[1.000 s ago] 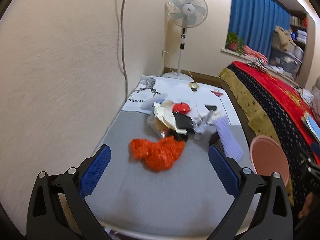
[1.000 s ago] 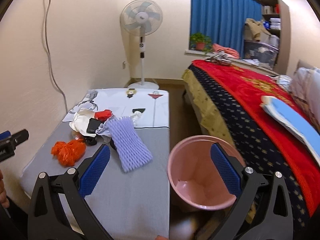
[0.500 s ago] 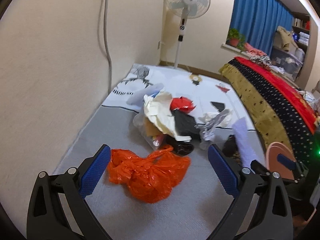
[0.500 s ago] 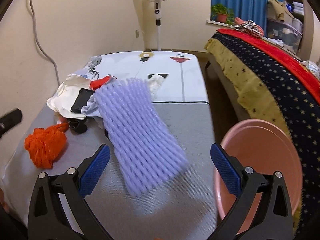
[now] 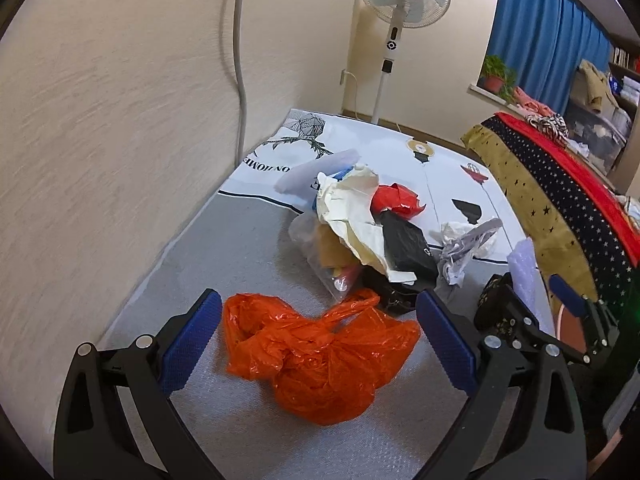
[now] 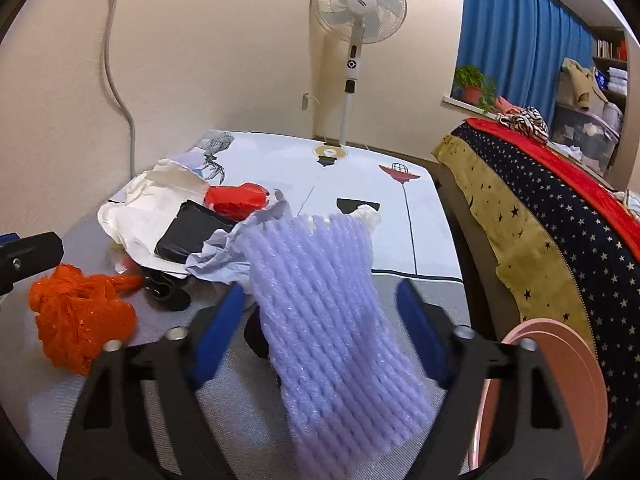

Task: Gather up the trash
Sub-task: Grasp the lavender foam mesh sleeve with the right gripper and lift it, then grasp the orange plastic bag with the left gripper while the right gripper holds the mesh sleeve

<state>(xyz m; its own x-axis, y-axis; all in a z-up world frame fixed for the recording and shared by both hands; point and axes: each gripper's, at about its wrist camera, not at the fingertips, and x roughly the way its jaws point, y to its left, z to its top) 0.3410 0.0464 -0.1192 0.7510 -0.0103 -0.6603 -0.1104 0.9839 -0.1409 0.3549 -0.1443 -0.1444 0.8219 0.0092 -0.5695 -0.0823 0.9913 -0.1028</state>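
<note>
Left gripper (image 5: 318,342): jaws spread wide, low in the left wrist frame, framing the orange bag; nothing pinched. Spread this far, it likely means to close around the crumpled plastic.
Orange bag (image 5: 320,360): crumpled on the grey mat (image 5: 224,256), lower centre between the blue pads, apparently not yet touched.
Right gripper (image 6: 320,328): jaws apart, either side of the foam net, lower centre of the right wrist frame; no grip visible.
Foam net (image 6: 332,316): pale purple sleeve, running from frame centre to the bottom edge, its lower end sagging past the pads.
Trash pile (image 5: 372,232): cream paper, black and red wrappers, clear bag, centre of the left wrist frame, just behind the orange bag.
Pink bin (image 6: 560,392): lower right of the right wrist frame, beside the mat, near enough for short drops.
Change: half a second ago both grippers sat farther back; the bag and the net now fill more of their frames, and the right jaws stand narrower.
</note>
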